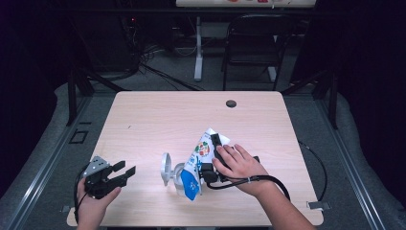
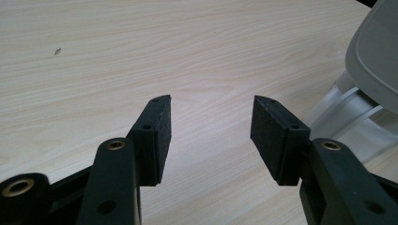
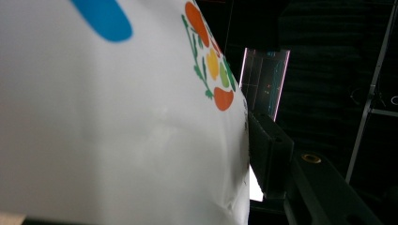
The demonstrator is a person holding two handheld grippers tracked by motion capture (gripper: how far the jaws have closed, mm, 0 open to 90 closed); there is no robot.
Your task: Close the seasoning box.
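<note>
Showing pouch (image 1: 199, 158) emblem, lettering unreadable

Left tool (image 1: 125, 171) open, idle; right tool (image 1: 210, 158) clamped, tilted.

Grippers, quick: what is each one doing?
Left gripper: open, holding nothing.
Right gripper: shut on the white plastic pouch with blue and orange print.

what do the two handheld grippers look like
Both are black. The left gripper has a grey three-cornered plate on top, flat rectangular pads and brass-ringed holes. A black cable loops from the right gripper. Forearms are bare, no sleeves.
</note>
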